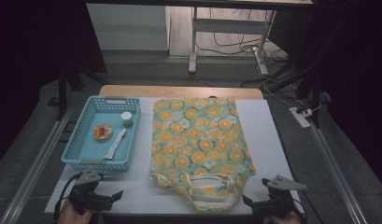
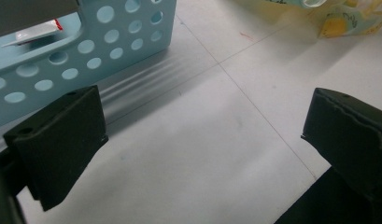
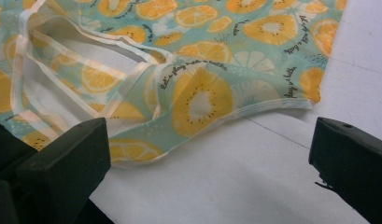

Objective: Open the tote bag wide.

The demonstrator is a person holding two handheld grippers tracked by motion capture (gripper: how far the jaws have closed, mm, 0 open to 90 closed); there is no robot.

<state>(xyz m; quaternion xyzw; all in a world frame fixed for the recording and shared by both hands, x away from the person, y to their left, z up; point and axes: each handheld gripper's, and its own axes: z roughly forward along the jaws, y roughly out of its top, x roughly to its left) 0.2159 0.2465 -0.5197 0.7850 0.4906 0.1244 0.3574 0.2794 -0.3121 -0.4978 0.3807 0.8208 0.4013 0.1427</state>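
A tote bag printed with orange slices on a pale green ground is lying flat across the middle of the high view, on the white counter. Its cream handles are trailing toward the lower edge of the frame, between the two sets of tongs.

The left tongs are sitting in the lower left of the high view, pointing toward the centre, with the jaws standing wide and nothing between them. In the left gripper view the two black jaws are rising at the lower left and lower right, bare white counter is showing between them, and the perforated wall of a light blue basket is occupying the upper left, just beside the left jaw.

The right tongs are resting in the lower right of the high view, just beside the bag's handles, jaws also spread wide and gripping nothing. In the right gripper view the bag's hem and a loop of handle are lying across the upper half, near the left jaw.

In the high view the basket is sitting at centre left, just beside the bag. It is holding a small round tin, a white tube and a small white-capped jar.
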